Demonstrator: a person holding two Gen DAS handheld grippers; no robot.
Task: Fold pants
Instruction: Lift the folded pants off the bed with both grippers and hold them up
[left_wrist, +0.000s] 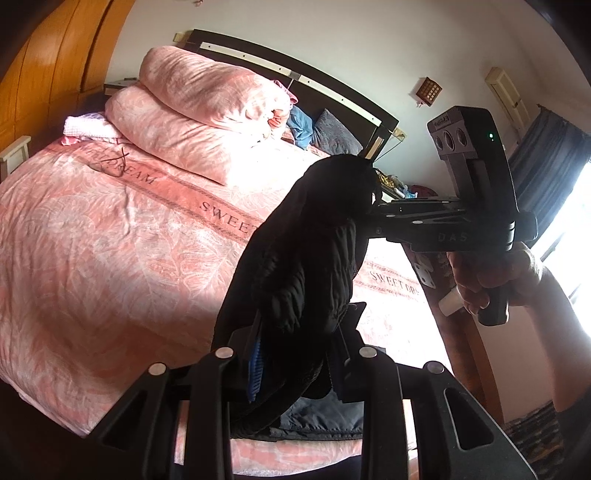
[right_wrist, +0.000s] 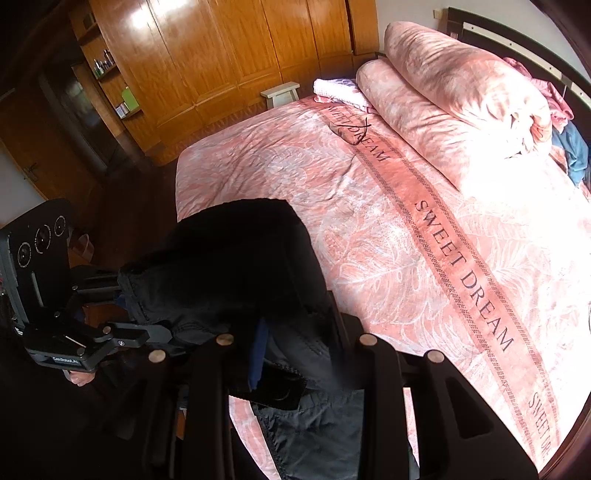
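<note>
The black pants hang stretched in the air between my two grippers, above the near edge of the pink bed. My left gripper is shut on one end of the pants. My right gripper shows in the left wrist view, shut on the other end at the upper right. In the right wrist view the pants bunch in my right gripper, and the left gripper clamps them at the left. The lower part of the pants rests on the bed edge.
Two rolled pink duvets and loose clothes lie by the dark headboard. A wooden wardrobe and a small white stool stand beyond the bed. A window with a blue curtain is at the right.
</note>
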